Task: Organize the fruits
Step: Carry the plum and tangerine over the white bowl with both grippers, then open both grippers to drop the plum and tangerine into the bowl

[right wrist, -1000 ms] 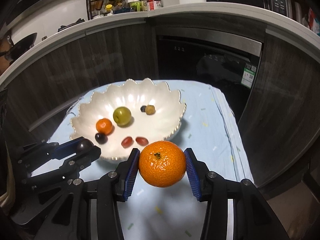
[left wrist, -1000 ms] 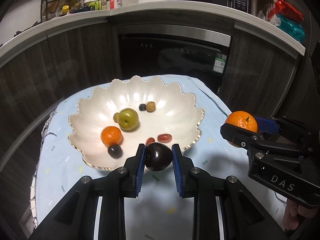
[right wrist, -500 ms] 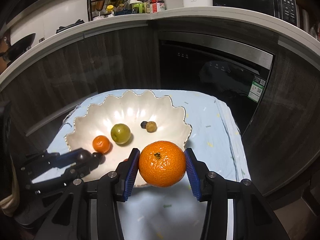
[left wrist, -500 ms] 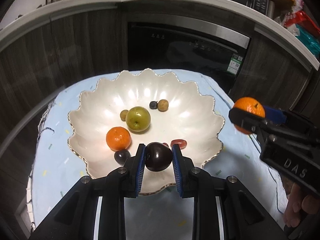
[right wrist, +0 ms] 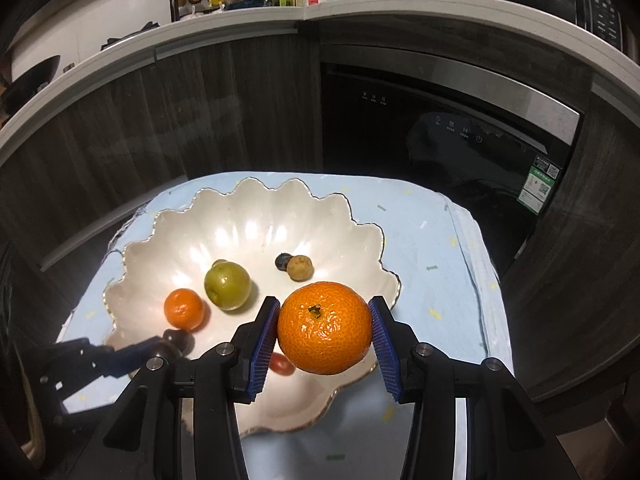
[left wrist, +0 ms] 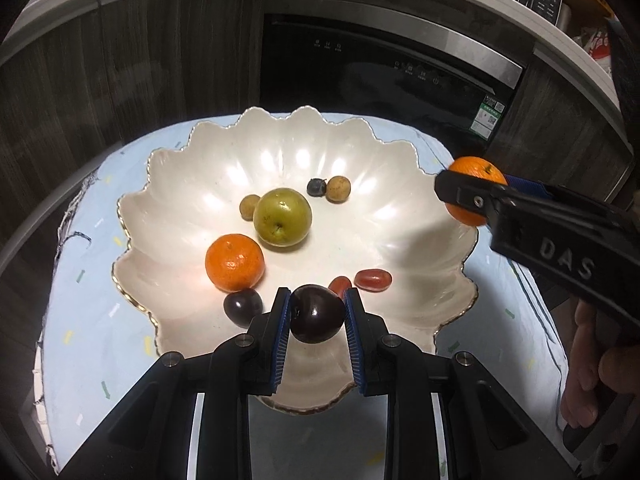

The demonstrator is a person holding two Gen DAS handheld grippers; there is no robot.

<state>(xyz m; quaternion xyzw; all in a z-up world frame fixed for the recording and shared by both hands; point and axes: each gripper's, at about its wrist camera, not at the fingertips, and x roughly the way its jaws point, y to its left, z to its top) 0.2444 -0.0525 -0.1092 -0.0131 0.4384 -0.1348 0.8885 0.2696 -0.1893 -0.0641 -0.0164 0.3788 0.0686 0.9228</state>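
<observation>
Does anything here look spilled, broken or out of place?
Nothing stands out. The white bowl sits upright on the blue cloth with its fruit inside. The left tool holds a dark plum, the right tool an orange, both intact.

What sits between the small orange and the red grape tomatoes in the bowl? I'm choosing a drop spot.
In the left wrist view, the dark plum gripped by the left gripper hangs between the small orange and the red grape tomatoes.
</observation>
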